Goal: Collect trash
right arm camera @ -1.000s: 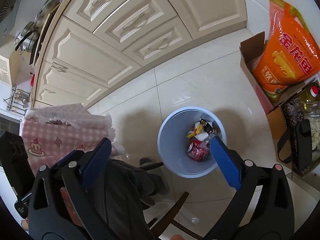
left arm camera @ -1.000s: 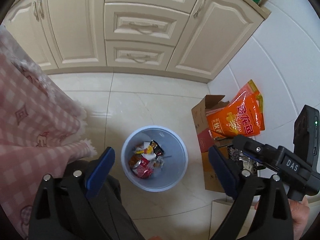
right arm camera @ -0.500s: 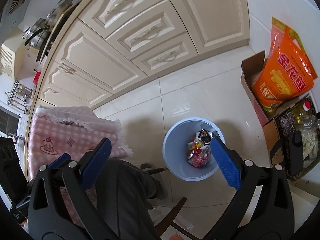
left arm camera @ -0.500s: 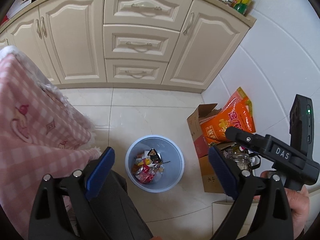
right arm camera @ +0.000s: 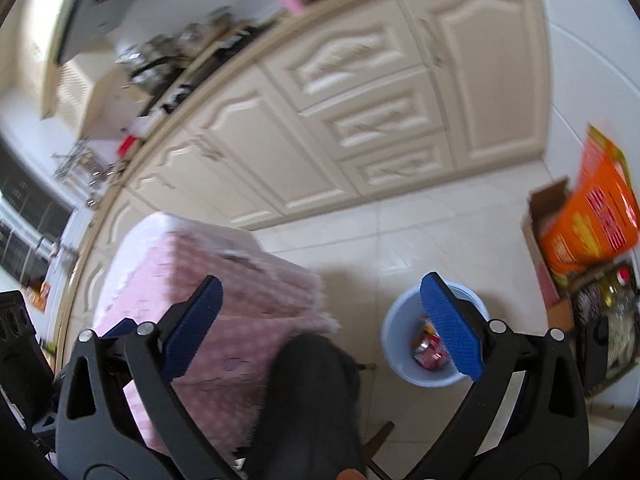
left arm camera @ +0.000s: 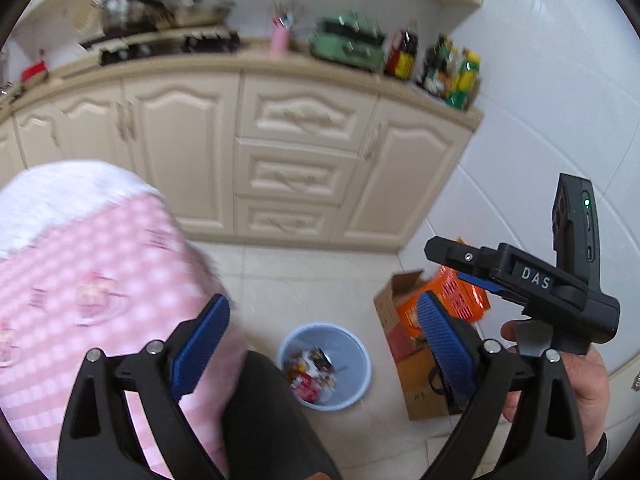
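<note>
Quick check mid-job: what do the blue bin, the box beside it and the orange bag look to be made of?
Blue bin: probably plastic, with smooth, thin, evenly coloured walls and a matte finish. Box: corrugated cardboard, plain brown with open folded flaps. Orange bag: likely glossy plastic film, given its creased, printed surface, though blur leaves this uncertain.

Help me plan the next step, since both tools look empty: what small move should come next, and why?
Probably swing both up toward the pink checked tablecloth to look for more trash. The left gripper and right gripper are open with nothing between their fingers, and the blue bin on the floor already holds wrappers. No loose trash shows on the floor tiles.
</note>
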{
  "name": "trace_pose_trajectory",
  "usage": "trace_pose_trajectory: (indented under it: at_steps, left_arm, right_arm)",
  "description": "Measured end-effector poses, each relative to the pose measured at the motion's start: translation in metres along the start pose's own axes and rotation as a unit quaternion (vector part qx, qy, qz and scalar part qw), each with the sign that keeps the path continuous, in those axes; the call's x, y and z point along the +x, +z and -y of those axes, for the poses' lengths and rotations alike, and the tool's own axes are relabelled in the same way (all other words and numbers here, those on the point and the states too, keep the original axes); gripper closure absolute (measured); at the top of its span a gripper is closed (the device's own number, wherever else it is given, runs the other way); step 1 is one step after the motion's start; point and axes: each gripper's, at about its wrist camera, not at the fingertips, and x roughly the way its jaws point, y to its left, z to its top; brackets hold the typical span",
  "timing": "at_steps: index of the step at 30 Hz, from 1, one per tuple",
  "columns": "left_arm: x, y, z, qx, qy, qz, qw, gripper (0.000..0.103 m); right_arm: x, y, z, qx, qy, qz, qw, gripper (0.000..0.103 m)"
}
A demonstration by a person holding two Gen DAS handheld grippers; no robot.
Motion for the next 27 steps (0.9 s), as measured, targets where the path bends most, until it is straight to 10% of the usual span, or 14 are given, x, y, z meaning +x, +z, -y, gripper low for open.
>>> trace_pose_trajectory:
  at_steps: [11, 27]
  left_arm:
    - [-0.133, 0.000, -0.075, -0.041, 0.125, 0.094, 0.9869, 0.006]
    - [-0.310, -0.031, -0.141, -0.083, 0.307, 0.223, 0.9215, 0.005]
  right_arm:
    - [-0.020, -0.008, -0.166, -0.127, 0.089, 0.025, 0.988, 0.006]
    - [-0.060, -0.067, -0.342, -0.288, 0.152, 0.081, 0.942, 0.006]
